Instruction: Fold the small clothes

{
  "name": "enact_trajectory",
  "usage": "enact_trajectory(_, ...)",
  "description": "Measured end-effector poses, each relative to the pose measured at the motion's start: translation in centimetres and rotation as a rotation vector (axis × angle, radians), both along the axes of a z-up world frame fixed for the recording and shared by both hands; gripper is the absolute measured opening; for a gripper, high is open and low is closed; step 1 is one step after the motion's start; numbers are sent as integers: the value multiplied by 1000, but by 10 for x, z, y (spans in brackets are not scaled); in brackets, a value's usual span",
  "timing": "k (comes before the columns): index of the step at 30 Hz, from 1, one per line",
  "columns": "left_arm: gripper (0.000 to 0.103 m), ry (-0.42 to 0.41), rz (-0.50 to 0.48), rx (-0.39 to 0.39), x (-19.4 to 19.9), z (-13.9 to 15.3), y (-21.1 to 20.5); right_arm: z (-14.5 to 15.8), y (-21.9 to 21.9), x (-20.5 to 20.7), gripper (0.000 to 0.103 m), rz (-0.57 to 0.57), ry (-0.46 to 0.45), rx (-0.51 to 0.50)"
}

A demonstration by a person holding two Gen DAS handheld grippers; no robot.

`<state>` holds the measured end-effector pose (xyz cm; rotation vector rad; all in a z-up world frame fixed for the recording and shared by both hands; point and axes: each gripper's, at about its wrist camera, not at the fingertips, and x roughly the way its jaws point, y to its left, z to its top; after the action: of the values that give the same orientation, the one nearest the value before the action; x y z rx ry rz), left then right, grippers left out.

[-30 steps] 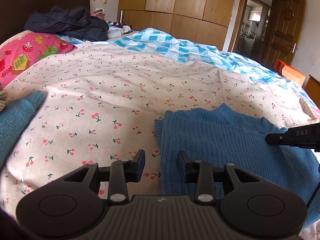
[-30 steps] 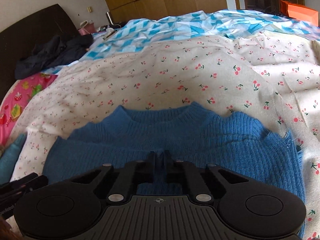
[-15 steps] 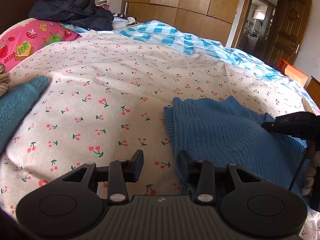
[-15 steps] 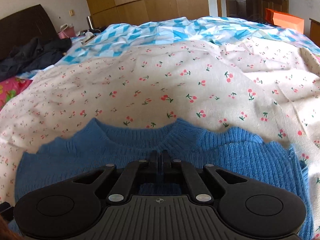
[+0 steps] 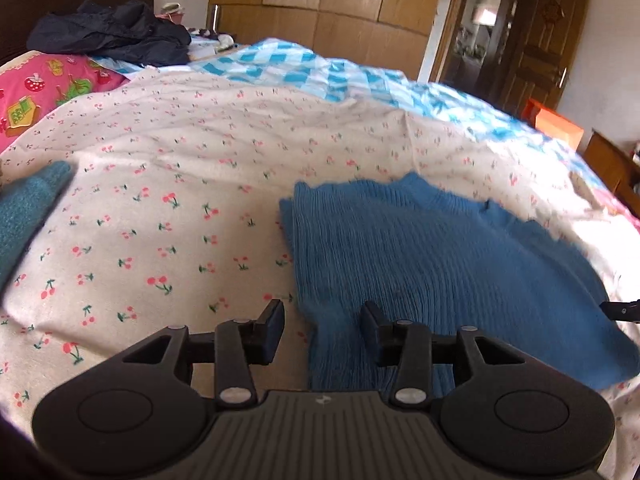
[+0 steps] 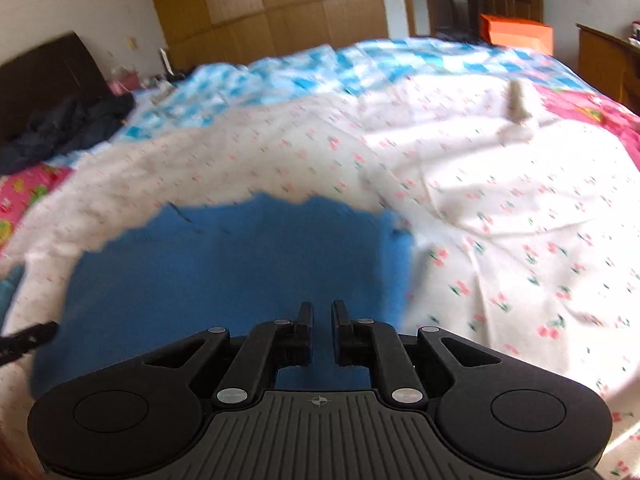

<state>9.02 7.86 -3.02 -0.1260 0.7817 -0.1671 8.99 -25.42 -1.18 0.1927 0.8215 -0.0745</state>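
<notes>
Blue sweater: the blue sweater (image 5: 420, 264) lies flat on the cherry-print sheet (image 5: 160, 216), its ribbed neck toward 12 o'clock; in the left wrist view it fills the part from centre to 4 o'clock.
Left gripper: the left gripper (image 5: 322, 322) hangs over the sweater's left edge, jaws about half apart and opening; the knit edge shows below the gap, the pads not pressing on it.
Right gripper: the right gripper (image 6: 321, 320) is over the lower part of the sweater (image 6: 240, 272), jaws a narrow slit apart and opening; nothing is pinched between them, blue knit shows through the gap.
Teal garment: a teal knit piece (image 5: 28, 208) lies at 9 o'clock in the left view, well apart from the sweater.
Bedding beyond: a blue-and-white checked quilt (image 5: 304, 68) at 12 o'clock, a pink printed cover (image 5: 44, 88) at 10 o'clock.
Dark clothes: a heap of dark clothing (image 5: 116, 34) at 11 o'clock, by the headboard.
Room edge: wooden wardrobe (image 5: 340, 4) behind the bed, an orange box (image 6: 516, 34) at 1 o'clock in the right view.
In the way: nothing lies on the sweater; the right view is motion-blurred.
</notes>
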Motion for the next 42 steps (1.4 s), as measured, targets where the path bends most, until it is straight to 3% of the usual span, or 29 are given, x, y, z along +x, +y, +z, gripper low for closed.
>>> enact_trajectory(3,50,26,9,-5,2,-4,3,-24,-22,4,11,-50,34,-22)
enact_trajectory(5,51,25,37,-7,-2,0,7,-22,-31,4,11,-73,26,36)
enact_trajectory(11,51,42,71,46,-20,-2,11,-20,-34,-4,13,-73,31,-6)
enact_trajectory(16,51,53,131,-1,-31,5,20,9,-17,-11,22,-63,-40,-37)
enact_trajectory(19,51,51,149,-44,-39,8,22,36,13,-10,24,19,-106,-83)
enact_trajectory(23,51,76,162,-96,-39,6,26,54,70,19,26,183,-92,-3)
enact_trajectory(26,51,110,150,-128,-38,0,28,51,124,51,27,312,-43,30)
enact_trajectory(27,51,112,144,-135,-38,-1,29,47,147,64,33,360,-19,24)
enact_trajectory(28,51,113,138,-140,-38,-1,29,44,163,73,38,384,-6,14)
enact_trajectory(33,51,125,123,-191,-35,-4,37,18,246,119,41,468,97,-19)
enact_trajectory(35,51,127,120,-209,-35,-4,40,4,269,131,45,467,139,-66)
enact_trajectory(37,51,130,121,-226,-35,-5,42,-6,287,140,56,481,168,-118)
enact_trajectory(42,51,127,110,-232,-34,-4,42,-30,314,141,56,530,181,-338)
